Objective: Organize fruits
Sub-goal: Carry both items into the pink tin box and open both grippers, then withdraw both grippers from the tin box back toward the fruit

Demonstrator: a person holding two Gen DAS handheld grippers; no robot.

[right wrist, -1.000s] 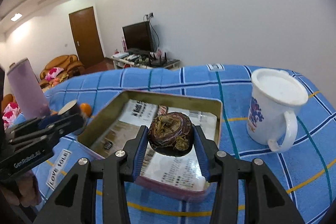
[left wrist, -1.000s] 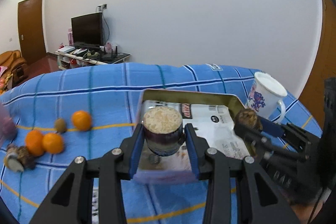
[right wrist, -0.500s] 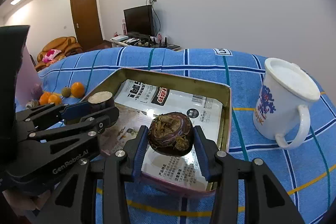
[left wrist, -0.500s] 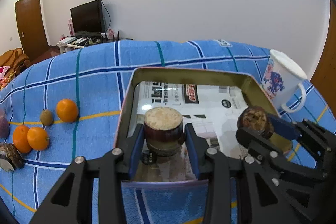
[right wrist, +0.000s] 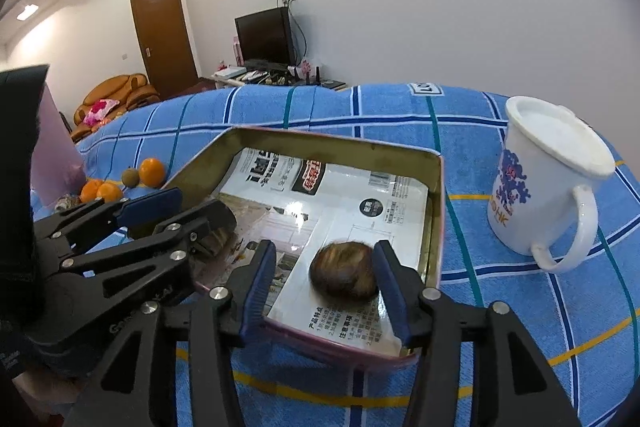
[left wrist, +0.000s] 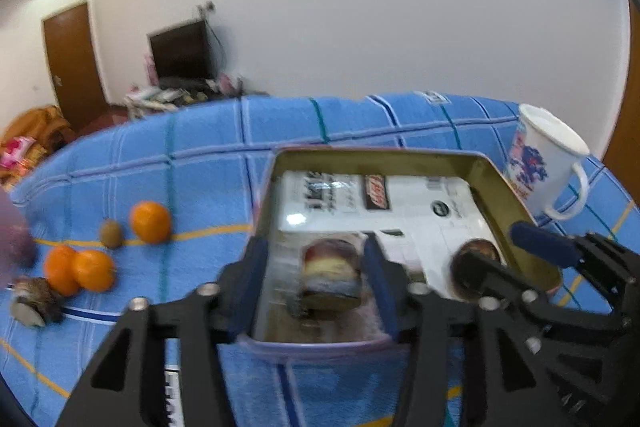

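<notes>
Both grippers are letting go over the tin tray [right wrist: 436,187]. The right gripper [right wrist: 326,285], low in the frame, is spreading its jaws, and the dark round fruit [right wrist: 345,277] is now lying on the tray's paper lining instead of being pinched aloft. The left gripper [left wrist: 314,281] is opening too, and the cut-topped fruit [left wrist: 330,277] is tipping onto its side between the jaws, blurred.

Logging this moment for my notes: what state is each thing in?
left gripper: open around cut fruit half, lying in tray
right gripper: open around brown fruit, lying in tray
tray: paper-lined
mug: upright
oranges: outside tray, on cloth
</notes>
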